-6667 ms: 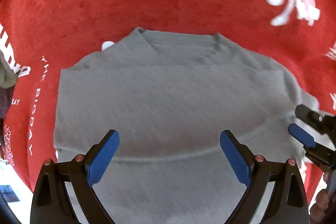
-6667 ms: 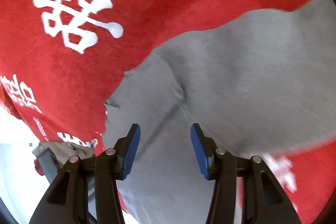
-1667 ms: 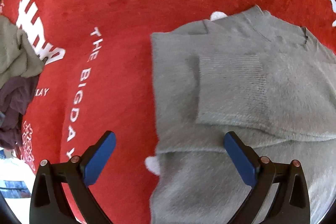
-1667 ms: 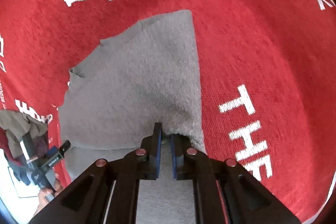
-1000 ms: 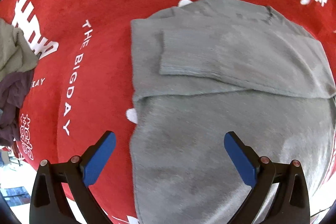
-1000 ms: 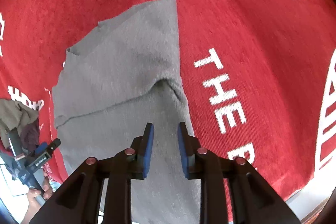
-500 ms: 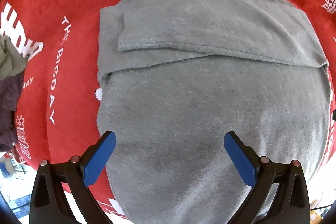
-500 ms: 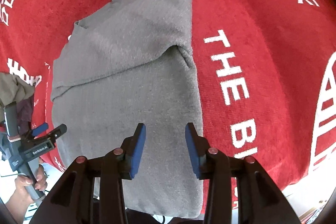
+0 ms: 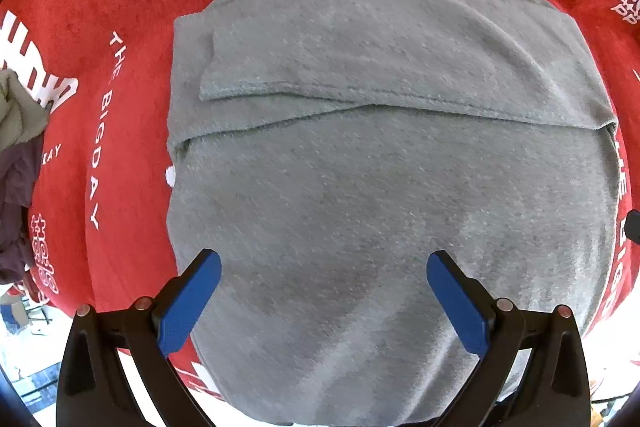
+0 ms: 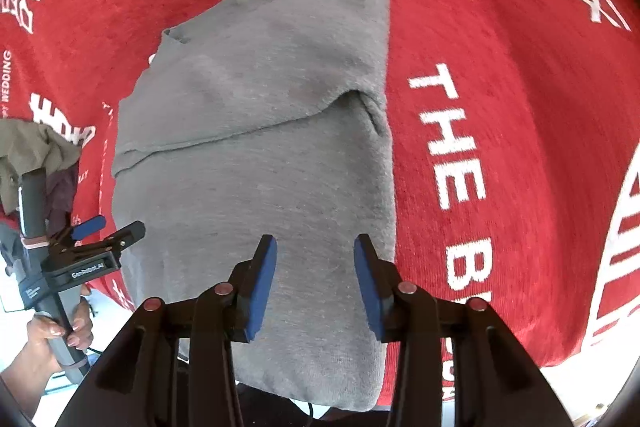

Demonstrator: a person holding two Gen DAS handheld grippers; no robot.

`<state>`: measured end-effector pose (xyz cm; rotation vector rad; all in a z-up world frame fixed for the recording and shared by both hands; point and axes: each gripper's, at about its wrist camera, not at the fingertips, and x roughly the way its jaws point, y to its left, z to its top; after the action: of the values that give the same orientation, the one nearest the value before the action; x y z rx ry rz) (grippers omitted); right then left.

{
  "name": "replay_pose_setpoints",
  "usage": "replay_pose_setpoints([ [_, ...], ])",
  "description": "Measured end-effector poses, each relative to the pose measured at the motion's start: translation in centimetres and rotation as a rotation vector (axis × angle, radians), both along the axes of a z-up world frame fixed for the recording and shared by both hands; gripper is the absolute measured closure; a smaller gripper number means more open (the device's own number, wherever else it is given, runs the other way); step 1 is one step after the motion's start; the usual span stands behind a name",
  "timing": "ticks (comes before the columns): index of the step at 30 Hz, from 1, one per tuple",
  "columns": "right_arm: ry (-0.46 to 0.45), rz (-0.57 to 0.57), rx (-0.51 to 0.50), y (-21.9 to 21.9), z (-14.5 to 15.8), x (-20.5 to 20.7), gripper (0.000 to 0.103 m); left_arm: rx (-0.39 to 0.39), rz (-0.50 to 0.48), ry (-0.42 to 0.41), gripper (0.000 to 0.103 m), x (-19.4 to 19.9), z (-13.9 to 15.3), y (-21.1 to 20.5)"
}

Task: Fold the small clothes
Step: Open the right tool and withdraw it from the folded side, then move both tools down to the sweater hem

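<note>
A grey sweater (image 9: pixel 360 167) lies flat on the red cloth, collar at the far end, with both sleeves folded across the chest. My left gripper (image 9: pixel 323 259) hovers over the sweater's lower body, pointing down, open wide and holding nothing. In the right wrist view the sweater (image 10: pixel 260 147) stretches away from my right gripper (image 10: pixel 315 243). Its jaws are opening above the hem end, and the blue pads touch no fabric. The left gripper (image 10: pixel 116 227) shows there beside the sweater's left edge, held by a hand (image 10: pixel 60 331).
The red cloth (image 9: pixel 100 7) with white lettering (image 10: pixel 448 147) covers the table. A pile of olive and dark clothes (image 9: pixel 16 147) sits at the left, also in the right wrist view as the pile (image 10: pixel 36 147). The cloth's near edge runs just below the sweater's hem.
My right gripper let go of the folded sleeve edge, opened and drew back toward the hem. The left gripper moved from the cloth beside the sweater to above its body.
</note>
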<state>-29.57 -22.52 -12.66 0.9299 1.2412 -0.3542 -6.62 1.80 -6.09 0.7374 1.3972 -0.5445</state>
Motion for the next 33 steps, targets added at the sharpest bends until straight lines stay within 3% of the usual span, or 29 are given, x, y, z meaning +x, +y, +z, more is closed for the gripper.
replay_pose_setpoints([
  [11,-0.094,0.130,0.036,-0.4,0.7,0.1,0.052,0.022,0.098,-0.003,0.000,-2.4,1.3,0.8],
  [19,-0.089,0.198,0.057,1.1,0.1,0.0,0.052,0.018,0.148,0.009,0.000,-3.5,1.7,2.8],
  [26,-0.104,0.279,0.019,4.7,0.6,1.2,0.051,0.000,0.146,0.009,0.000,-2.9,1.4,6.2],
  [33,-0.118,0.319,0.006,10.0,1.8,2.6,0.051,-0.026,0.178,-0.015,0.000,-3.0,3.0,12.2],
])
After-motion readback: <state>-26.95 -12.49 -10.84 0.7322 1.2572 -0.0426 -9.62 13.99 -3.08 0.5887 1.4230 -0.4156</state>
